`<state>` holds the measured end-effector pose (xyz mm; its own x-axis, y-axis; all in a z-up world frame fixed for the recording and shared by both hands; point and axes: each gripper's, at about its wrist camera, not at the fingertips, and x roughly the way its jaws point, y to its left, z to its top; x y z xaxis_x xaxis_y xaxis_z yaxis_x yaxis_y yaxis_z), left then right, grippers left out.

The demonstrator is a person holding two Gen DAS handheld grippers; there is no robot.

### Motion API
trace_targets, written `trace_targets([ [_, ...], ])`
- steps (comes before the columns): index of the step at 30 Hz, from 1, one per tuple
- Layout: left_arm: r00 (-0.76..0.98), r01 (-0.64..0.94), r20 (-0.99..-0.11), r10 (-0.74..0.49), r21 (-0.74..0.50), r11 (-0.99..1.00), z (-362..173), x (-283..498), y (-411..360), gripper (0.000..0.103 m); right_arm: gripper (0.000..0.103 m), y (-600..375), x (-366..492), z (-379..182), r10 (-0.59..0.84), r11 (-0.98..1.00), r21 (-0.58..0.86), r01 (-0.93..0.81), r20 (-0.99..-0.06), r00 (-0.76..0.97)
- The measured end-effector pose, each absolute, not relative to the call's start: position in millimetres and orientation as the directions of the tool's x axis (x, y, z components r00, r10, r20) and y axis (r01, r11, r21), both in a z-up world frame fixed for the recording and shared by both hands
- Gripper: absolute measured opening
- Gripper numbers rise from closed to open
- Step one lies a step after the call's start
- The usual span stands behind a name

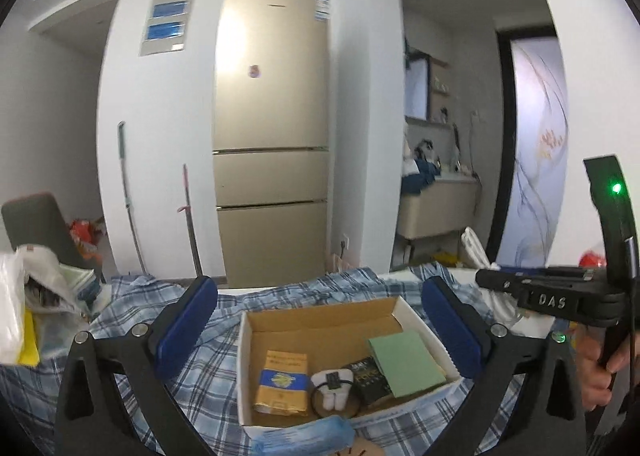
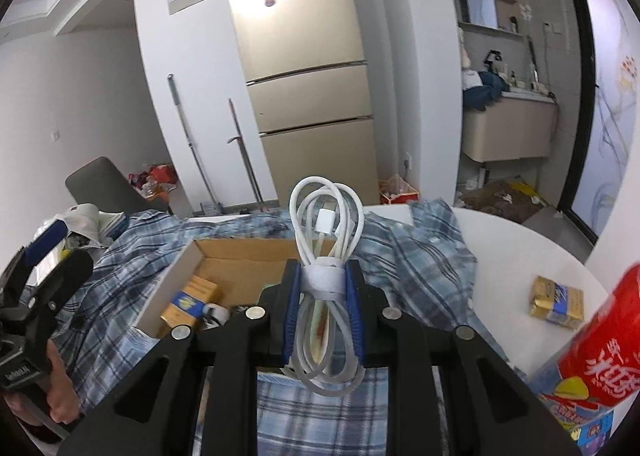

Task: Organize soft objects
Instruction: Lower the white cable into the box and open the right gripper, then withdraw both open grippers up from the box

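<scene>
The right gripper (image 2: 323,310) clenches a coiled white cable (image 2: 326,252) above the cardboard box (image 2: 240,252). The left gripper (image 1: 320,320) hangs released over that box, nothing between its blue pads (image 1: 186,326).

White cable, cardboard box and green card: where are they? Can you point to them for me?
white cable (image 2: 322,280), right wrist view, on its wrap band between the pads.
cardboard box (image 1: 320,316), left wrist view, on its inner back wall.
green card (image 1: 404,364), left wrist view, on its flat face.

Box (image 1: 245,356) on shirt (image 1: 120,340)
</scene>
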<state>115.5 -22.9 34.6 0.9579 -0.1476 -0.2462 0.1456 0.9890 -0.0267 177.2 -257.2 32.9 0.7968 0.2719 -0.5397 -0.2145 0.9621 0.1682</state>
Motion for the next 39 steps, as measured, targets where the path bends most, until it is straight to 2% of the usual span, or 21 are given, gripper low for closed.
trace_targets([
  [6, 0.968, 0.078, -0.235, -0.091, -0.063, 0.995, 28.8, 120.0, 5.8, 0.103, 0.021, -208.8, 199.5, 23.6, 0.337, 0.941, 0.194, -0.276, -0.584, 0.739],
  [12, 0.962, -0.01, -0.272, -0.008, -0.066, 0.998, 6.4, 131.3, 21.2, 0.103, 0.021, -165.1, 232.7, -4.5, 0.35, 0.935, 0.197, -0.295, -0.646, 0.678],
  [18, 0.947, -0.016, -0.321, -0.026, -0.128, 0.992, -7.1, 144.4, 32.1, 0.103, 0.021, -144.6, 270.3, -35.9, 0.32, 0.945, 0.198, -0.258, -0.715, 0.621],
  [29, 0.926, -0.022, -0.374, -0.057, -0.203, 0.979, -16.7, 154.4, 43.6, 0.103, 0.023, -134.0, 288.7, -51.2, 0.305, 0.95, 0.19, -0.249, -0.741, 0.598],
  [30, 0.924, -0.021, -0.377, -0.059, -0.206, 0.978, -16.7, 154.8, 43.7, 0.103, 0.024, -134.4, 287.8, -50.3, 0.306, 0.949, 0.192, -0.249, -0.743, 0.595],
  [31, 0.924, -0.021, -0.377, -0.061, -0.208, 0.978, -16.5, 154.9, 44.0, 0.103, 0.03, -134.9, 286.9, -48.7, 0.306, 0.95, 0.192, -0.248, -0.745, 0.593],
  [32, 0.926, -0.022, -0.372, -0.059, -0.211, 0.977, -15.7, 153.9, 44.5, 0.103, 0.046, -135.0, 285.0, -46.4, 0.305, 0.949, 0.19, -0.25, -0.744, 0.594],
  [33, 0.929, -0.024, -0.366, -0.058, -0.214, 0.977, -14.8, 152.6, 45.1, 0.103, 0.056, -136.7, 281.2, -42.4, 0.305, 0.95, 0.187, -0.252, -0.735, 0.606],
  [34, 0.931, -0.023, -0.36, -0.058, -0.216, 0.976, -13.3, 151.0, 44.9, 0.103, 0.061, -139.0, 276.6, -37.4, 0.302, 0.951, 0.182, -0.249, -0.717, 0.628],
  [39, 0.943, -0.008, -0.325, -0.068, -0.226, 0.974, -3.7, 145.4, 43.4, 0.103, 0.061, -148.8, 247.3, -8.0, 0.285, 0.953, 0.116, -0.28, -0.657, 0.698],
])
